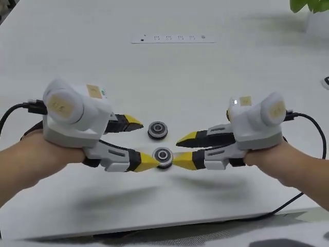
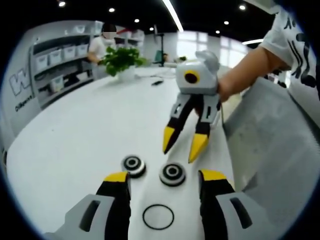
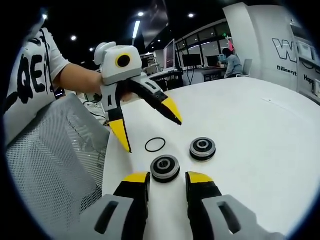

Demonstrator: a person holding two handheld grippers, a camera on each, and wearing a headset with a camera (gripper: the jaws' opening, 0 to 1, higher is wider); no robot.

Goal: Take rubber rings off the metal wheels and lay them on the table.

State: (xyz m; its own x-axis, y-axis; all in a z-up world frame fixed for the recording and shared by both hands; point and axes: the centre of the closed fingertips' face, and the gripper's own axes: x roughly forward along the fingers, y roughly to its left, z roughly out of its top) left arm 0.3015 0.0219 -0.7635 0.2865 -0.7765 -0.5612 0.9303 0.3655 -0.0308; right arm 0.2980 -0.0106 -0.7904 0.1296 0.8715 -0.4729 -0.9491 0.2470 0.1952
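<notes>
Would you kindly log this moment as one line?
left gripper open | right gripper open | near wheel between them | one ring loose

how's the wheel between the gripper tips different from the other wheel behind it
The near metal wheel sits between the yellow lower tips of the left gripper and right gripper; the far metal wheel lies clear of both. In the gripper views the near metal wheel lines up between each gripper's jaws, while the far metal wheel is off to one side. Both lie flat on the table and look the same size.
</notes>
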